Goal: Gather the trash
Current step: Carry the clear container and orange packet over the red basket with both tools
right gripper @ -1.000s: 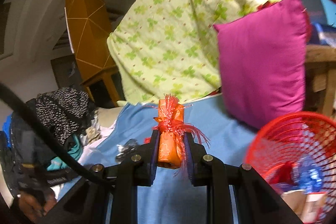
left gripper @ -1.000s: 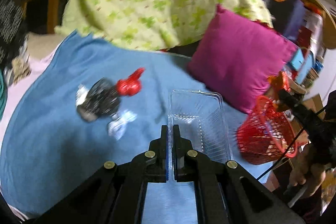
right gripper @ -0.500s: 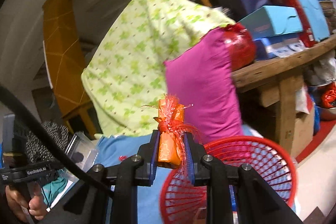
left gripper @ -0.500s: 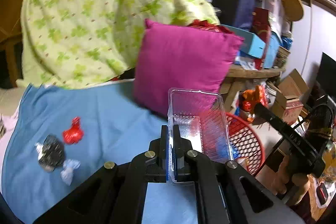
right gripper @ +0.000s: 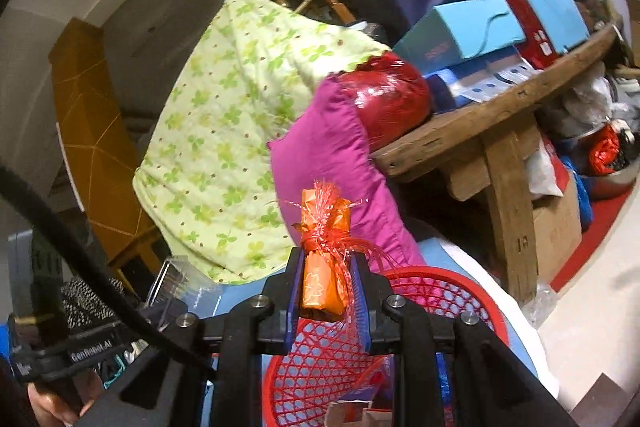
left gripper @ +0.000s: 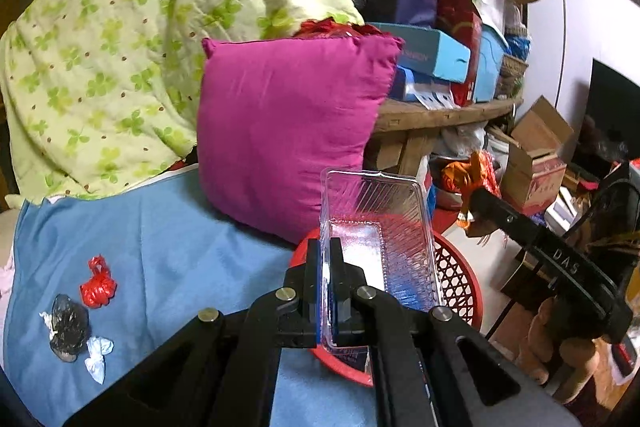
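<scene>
Over the red basket at the edge of the bed, both grippers hold trash.

From the left wrist view, the left gripper has its jaws closed on the wall of a clear plastic tray, which stands up above the basket's rim. From the right wrist view, the right gripper has its jaws clamped on an orange wrapper tied with red ribbon, held upright over the basket, which already holds some scraps. On the blue sheet, well apart from the basket, lie a red wrapper, a dark crumpled wrapper and a silver wrapper, close together. A magenta pillow leans just behind the basket against a green-patterned quilt.
</scene>
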Action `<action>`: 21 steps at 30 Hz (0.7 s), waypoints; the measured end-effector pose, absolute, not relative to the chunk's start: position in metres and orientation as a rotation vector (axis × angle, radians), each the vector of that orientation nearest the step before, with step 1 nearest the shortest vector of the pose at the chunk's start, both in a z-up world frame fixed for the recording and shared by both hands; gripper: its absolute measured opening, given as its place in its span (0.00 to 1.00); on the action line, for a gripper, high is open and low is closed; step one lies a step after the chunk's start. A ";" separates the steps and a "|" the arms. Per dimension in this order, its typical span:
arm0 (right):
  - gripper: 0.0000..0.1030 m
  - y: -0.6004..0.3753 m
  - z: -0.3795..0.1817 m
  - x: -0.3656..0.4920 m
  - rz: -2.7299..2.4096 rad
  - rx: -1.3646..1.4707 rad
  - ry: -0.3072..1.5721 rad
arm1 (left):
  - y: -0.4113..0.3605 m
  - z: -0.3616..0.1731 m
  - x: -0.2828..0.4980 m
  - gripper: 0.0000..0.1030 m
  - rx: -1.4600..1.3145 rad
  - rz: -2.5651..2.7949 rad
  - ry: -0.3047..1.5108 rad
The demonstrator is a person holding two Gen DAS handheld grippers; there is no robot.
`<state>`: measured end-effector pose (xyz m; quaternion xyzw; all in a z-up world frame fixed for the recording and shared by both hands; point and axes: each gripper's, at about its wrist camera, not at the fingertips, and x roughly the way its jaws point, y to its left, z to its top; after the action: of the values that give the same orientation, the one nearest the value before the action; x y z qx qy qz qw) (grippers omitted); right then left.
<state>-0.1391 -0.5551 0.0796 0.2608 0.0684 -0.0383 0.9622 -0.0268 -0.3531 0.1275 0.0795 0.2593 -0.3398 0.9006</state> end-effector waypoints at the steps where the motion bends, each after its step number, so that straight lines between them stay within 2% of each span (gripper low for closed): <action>1: 0.23 -0.558 0.079 -0.140 -0.079 0.539 0.141 | -0.356 0.127 -0.027 0.03 0.173 -0.703 0.535; 21: 0.25 -0.575 0.069 -0.134 -0.077 0.610 0.199 | -0.400 0.116 -0.033 0.03 0.300 -0.678 0.503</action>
<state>-0.1342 -0.5748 0.0685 0.2996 0.0976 -0.0379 0.9483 -0.0325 -0.3995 0.1157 0.1450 0.2431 -0.3279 0.9013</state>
